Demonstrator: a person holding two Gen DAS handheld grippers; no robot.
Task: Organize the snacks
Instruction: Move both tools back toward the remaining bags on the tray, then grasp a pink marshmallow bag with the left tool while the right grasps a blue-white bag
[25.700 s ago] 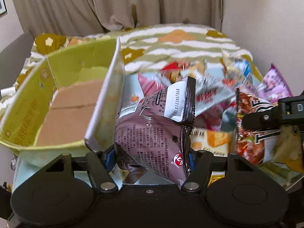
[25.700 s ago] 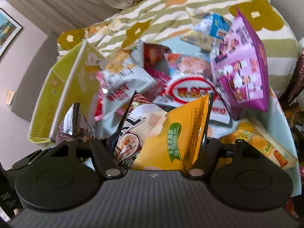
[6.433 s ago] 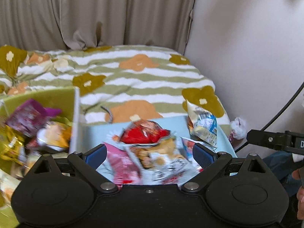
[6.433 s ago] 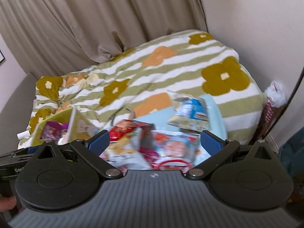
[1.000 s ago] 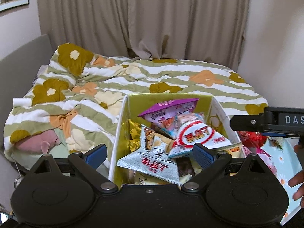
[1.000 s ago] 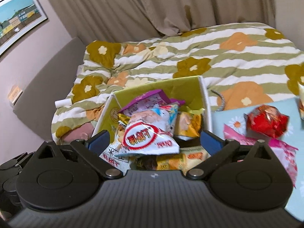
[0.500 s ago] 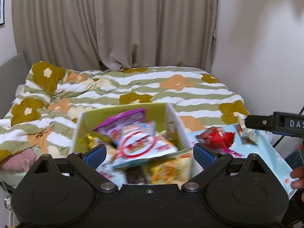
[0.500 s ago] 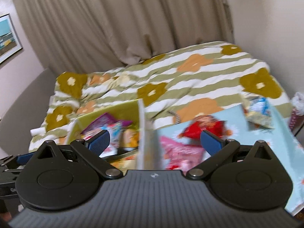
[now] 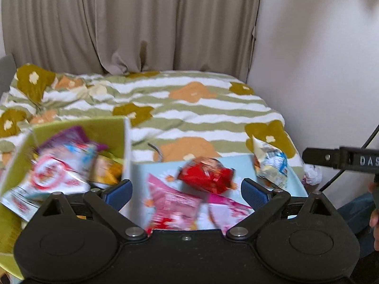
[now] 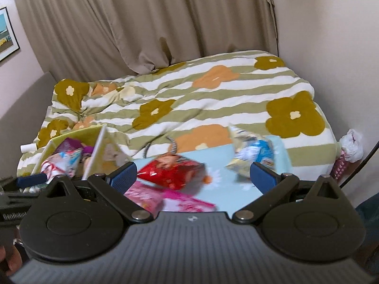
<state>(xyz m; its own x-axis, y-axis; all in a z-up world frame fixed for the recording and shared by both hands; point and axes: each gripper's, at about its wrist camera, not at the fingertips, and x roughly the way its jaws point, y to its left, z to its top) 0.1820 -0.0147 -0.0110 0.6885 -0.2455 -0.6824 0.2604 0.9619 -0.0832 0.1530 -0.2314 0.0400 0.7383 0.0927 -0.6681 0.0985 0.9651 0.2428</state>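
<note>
- Left wrist view: the left tool (image 9: 186,190) stands wide, nothing between its blue pads (image 9: 118,193), over the near edge of a light blue bench top (image 9: 239,163) with a daisy print.
- The green box (image 9: 104,130) stands at the left end of the bench top, heaped with snack packets; a white packet with a red ring (image 9: 51,177) lies on top, a purple one (image 9: 71,137) behind it.
- Three packets lie loose on the bench top: a red packet (image 9: 206,174) near the middle, a pink packet (image 9: 175,207) nearer the tool, and a white-and-blue packet (image 9: 270,165) at the far right corner, standing on edge.
- Right wrist view: the right tool (image 10: 193,175) is also spread wide and empty, with the red packet (image 10: 173,171) and pink packet (image 10: 156,200) seen between its fingers.
- The white-and-blue packet (image 10: 251,152) sits just beyond the right finger; the green box (image 10: 99,146) is off to the left.
- Behind the bench lies a bed with a green-striped flowered cover (image 10: 213,94), and beige curtains (image 10: 142,23) hang at the back.
</note>
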